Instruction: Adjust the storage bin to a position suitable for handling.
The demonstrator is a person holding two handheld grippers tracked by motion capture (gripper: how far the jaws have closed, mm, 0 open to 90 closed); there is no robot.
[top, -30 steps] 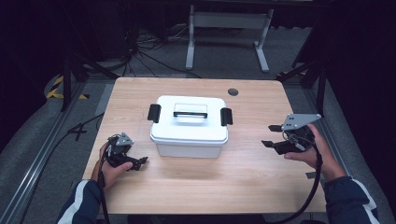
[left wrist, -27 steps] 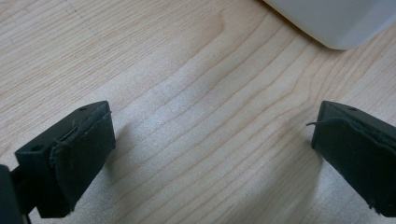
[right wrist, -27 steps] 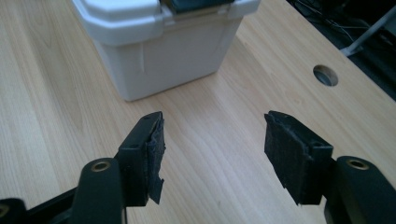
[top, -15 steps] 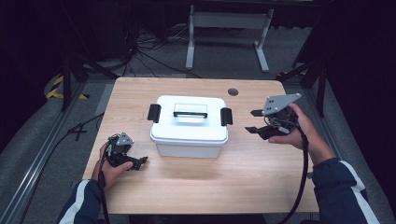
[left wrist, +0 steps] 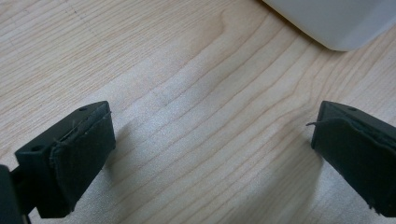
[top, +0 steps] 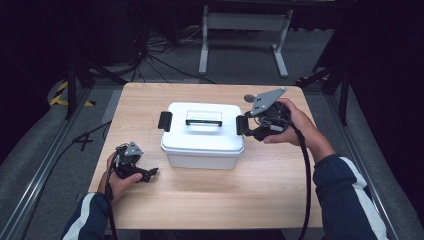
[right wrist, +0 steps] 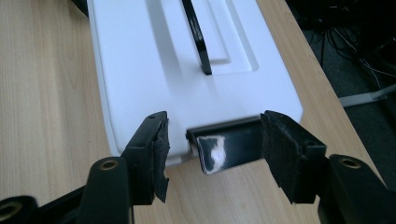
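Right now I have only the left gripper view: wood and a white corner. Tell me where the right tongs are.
Observer: The right tongs stand open, flanking the black latch on the right end of the box, not closed on it.
Operator: Report the other latch.
Observer: The left latch sits on the box's left end, with nothing touching it.
Operator: Now the lid.
Observer: The lid is on, with a black handle across its middle recess.

A wooden table (top: 200, 205) stands on grey carpet (top: 40, 155), cables (top: 150, 50) and a metal stand (top: 240, 30) in darkness behind.
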